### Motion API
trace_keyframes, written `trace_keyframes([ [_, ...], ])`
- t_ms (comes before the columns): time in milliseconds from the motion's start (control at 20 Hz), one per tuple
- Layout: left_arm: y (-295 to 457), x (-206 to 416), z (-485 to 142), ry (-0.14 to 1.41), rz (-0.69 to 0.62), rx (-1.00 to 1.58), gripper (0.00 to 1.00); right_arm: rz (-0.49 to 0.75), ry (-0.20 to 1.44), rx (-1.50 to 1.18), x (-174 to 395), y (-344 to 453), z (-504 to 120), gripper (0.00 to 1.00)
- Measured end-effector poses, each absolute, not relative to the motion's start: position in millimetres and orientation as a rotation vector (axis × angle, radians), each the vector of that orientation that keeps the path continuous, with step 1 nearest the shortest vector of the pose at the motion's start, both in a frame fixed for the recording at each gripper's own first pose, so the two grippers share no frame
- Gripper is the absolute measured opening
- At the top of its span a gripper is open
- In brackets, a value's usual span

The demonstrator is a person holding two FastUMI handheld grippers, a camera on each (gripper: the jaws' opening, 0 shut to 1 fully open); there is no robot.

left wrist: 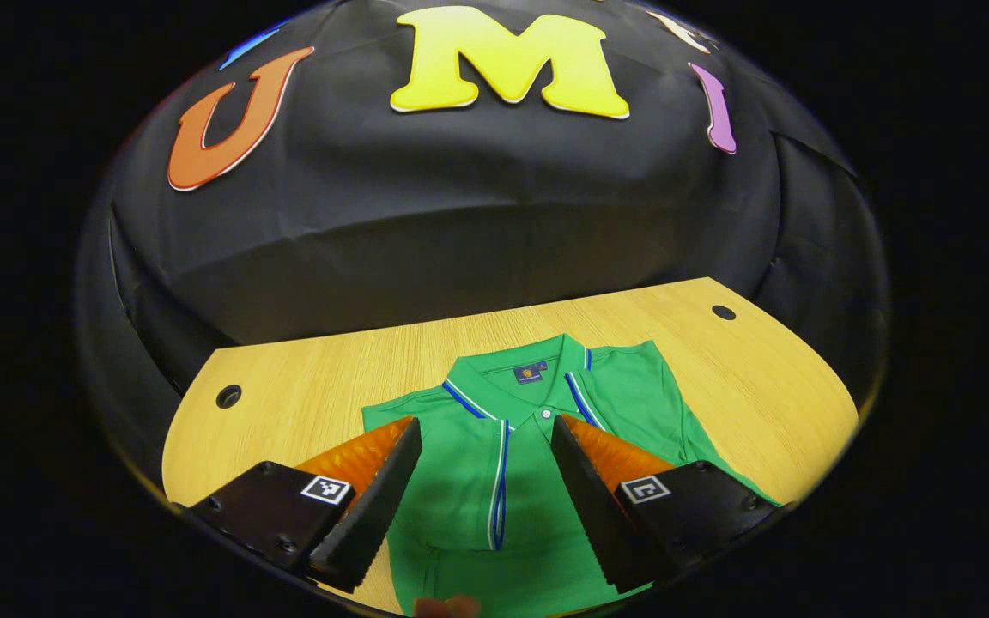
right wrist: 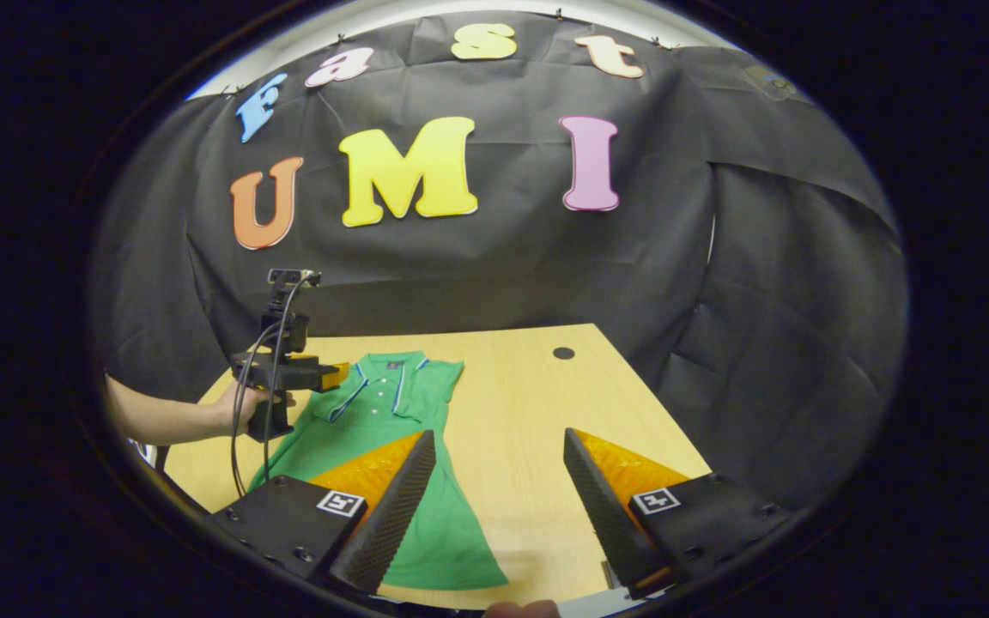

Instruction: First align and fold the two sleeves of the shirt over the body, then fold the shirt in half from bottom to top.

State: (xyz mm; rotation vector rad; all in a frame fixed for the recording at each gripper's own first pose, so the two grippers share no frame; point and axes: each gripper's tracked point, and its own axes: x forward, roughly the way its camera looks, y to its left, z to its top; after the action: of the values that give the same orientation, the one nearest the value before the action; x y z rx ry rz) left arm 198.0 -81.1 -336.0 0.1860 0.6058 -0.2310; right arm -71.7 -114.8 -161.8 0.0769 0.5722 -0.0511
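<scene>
**Polo laid out, both grippers open and nothing picked up**

The setup is a black-cloth booth with a light wooden table [right wrist: 537, 412], a round cable hole near each far corner. The green polo shirt [left wrist: 546, 481] lies flat on it, collar [left wrist: 516, 386] toward the back wall and hem toward the person, which makes sense for a final bottom-to-top fold.

Both sleeves look already folded in over the body: in the left gripper view one striped sleeve cuff [left wrist: 499, 489] runs down the chest, and the outline is a narrow strip. So I'd guess the half-fold is what's left.

The left gripper [left wrist: 486, 481] hovers above the chest with its jaws spread wide, gripping nothing. From the right gripper view it's near the collar [right wrist: 288, 373], held by a hand [right wrist: 241, 408]. The right gripper [right wrist: 499, 489] is wide open too, empty, hanging near the hem's right edge, probably lining up for a hem corner.
</scene>
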Motion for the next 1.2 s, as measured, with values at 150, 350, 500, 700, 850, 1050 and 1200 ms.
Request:
trace_keyframes([
  [150,-58,177,-309,0.573,-0.143,0.186,0.98,0.008,0.572,0.059,-63,-98,-163,0.97],
  [350,-37,125,-263,0.511,-0.116,0.148,0.98,0.115,0.575,0.041,-52,-75,-168,0.97],
  [500,-21,76,-245,0.503,-0.087,0.128,0.98,0.174,0.588,0.037,-46,-65,-176,0.97],
  [700,-3,12,-234,0.508,-0.092,0.103,0.98,0.223,0.609,0.014,-47,-60,-199,0.97],
  [850,9,-37,-252,0.573,-0.11,0.081,0.98,0.263,0.671,-0.019,-59,-59,-232,0.97],
  [1050,4,-94,-285,0.687,-0.196,0.075,0.98,0.377,0.798,-0.083,-104,-50,-278,0.97],
  [1200,4,-143,-320,0.831,-0.268,0.104,0.99,0.418,0.907,-0.122,-143,-59,-309,0.97],
])
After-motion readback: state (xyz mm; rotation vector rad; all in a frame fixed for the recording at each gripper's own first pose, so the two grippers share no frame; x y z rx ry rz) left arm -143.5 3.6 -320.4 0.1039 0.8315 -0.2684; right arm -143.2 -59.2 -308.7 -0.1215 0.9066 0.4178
